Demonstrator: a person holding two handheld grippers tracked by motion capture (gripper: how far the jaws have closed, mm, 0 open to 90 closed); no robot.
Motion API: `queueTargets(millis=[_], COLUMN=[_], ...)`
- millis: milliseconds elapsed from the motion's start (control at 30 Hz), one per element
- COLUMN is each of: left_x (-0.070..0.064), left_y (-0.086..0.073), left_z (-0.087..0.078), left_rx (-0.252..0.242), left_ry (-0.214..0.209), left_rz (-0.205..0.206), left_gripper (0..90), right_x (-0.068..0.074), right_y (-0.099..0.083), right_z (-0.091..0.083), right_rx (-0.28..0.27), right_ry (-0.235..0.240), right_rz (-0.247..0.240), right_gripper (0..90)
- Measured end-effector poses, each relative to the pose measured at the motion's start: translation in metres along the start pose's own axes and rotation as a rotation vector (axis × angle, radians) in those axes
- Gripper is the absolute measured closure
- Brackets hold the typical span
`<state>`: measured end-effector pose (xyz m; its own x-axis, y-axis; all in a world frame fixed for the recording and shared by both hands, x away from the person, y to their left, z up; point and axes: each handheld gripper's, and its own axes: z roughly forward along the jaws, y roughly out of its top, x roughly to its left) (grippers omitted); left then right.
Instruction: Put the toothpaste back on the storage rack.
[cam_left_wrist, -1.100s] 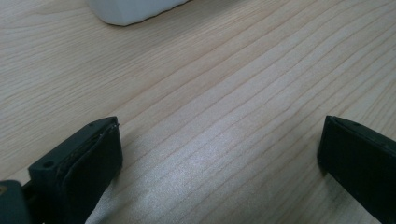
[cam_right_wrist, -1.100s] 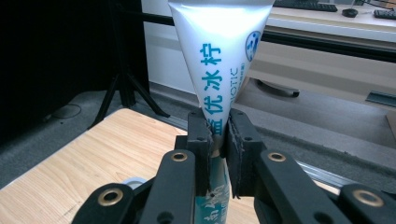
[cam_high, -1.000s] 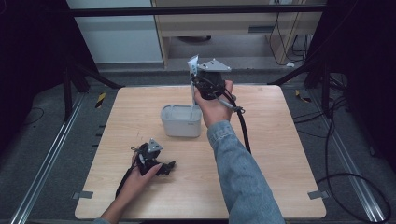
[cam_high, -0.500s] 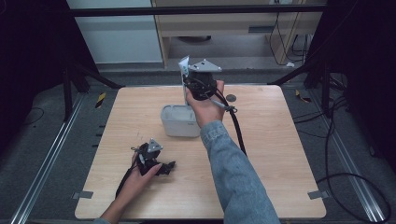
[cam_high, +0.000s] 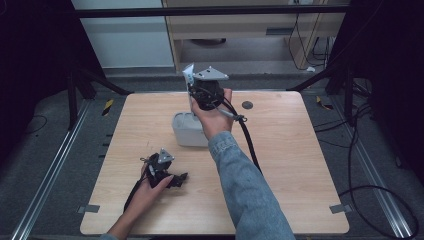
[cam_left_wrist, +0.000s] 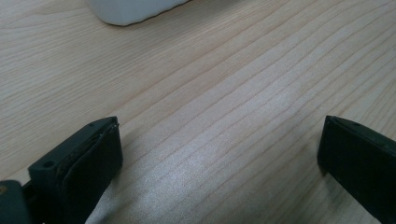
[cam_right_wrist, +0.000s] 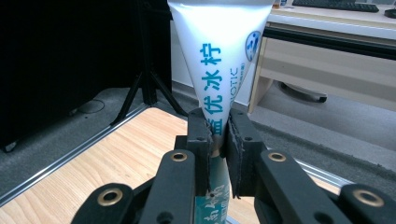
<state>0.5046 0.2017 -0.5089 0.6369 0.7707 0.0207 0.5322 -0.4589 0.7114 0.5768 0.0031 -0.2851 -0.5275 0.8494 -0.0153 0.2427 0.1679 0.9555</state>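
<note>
Right hand-held gripper (cam_right_wrist: 219, 140) raised, clamped on white tube (cam_right_wrist: 219, 51), left hand-held gripper (cam_left_wrist: 219, 154) low over table (cam_left_wrist: 233, 93), jaws apart

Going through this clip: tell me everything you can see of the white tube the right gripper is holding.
The white soft-plastic tube with blue printed characters is clamped between the black jaws of the right gripper. It widens upward to a flat crimped end, while its lower part, teal with white lettering, runs down between the jaws; its cap is hidden. It looks glossy and somewhat flattened. In the high view it stands upright, lifted clear of the light wooden table, above the pale grey rectangular container.
</note>
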Motion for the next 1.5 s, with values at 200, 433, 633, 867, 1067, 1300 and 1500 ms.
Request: queueTargets(millis=[200,433,633,867,1067,1300,1500], left_x=[0.0,0.0,0.0,0.0,0.0,0.0,0.0], left_y=[0.0,0.0,0.0,0.0,0.0,0.0,0.0], left_z=[0.0,0.0,0.0,0.0,0.0,0.0,0.0], left_rx=[0.0,0.0,0.0,0.0,0.001,0.0,0.0], left_ry=[0.0,0.0,0.0,0.0,0.0,-0.001,-0.001], left_rz=[0.0,0.0,0.0,0.0,0.0,0.0,0.0], left_gripper=[0.0,0.0,0.0,0.0,0.0,0.0,0.0], right_x=[0.003,0.006,0.008,0.008,0.005,0.005,0.007], right_y=[-0.002,-0.008,-0.011,-0.018,-0.033,-0.051,-0.063], right_z=[0.002,0.003,0.005,0.011,0.026,0.038,0.042], right_rx=[0.002,0.005,0.01,0.022,0.047,0.073,0.099], right_ry=[0.008,0.018,0.023,0.014,-0.005,-0.001,-0.001], right_rz=[0.003,0.009,0.004,-0.001,-0.011,-0.005,-0.012], right_gripper=[80.7,80.6,80.6,80.6,80.6,80.6,80.6])
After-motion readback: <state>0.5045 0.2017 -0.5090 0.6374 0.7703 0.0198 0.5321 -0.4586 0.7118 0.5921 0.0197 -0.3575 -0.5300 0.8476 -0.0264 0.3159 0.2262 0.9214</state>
